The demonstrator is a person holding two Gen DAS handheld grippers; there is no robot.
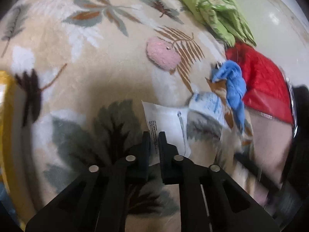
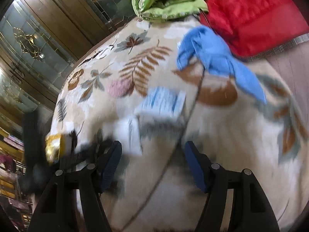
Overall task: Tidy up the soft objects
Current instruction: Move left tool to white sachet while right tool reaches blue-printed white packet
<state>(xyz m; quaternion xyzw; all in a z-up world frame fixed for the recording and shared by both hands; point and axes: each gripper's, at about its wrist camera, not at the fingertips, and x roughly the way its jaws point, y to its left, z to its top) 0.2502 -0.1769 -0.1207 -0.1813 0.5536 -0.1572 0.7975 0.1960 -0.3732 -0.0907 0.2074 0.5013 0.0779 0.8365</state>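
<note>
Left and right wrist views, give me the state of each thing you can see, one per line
left gripper: fingers nearly shut on the white packet
white packet: flat on the blanket, edge between the fingers
right gripper: open, holding nothing
blue cloth: crumpled, loose
red quilted item: lying at the blanket's edge
green bedding: rolled up
blue-striped pack: lying flat

A beige plush blanket (image 1: 81,44) printed with leaves covered the surface. On it lay a rolled green quilt (image 1: 214,7), a red quilted cushion (image 1: 264,77), a crumpled blue cloth (image 1: 234,85), a white printed plastic packet (image 1: 168,121) and a pale blue packet (image 1: 207,104).
</note>
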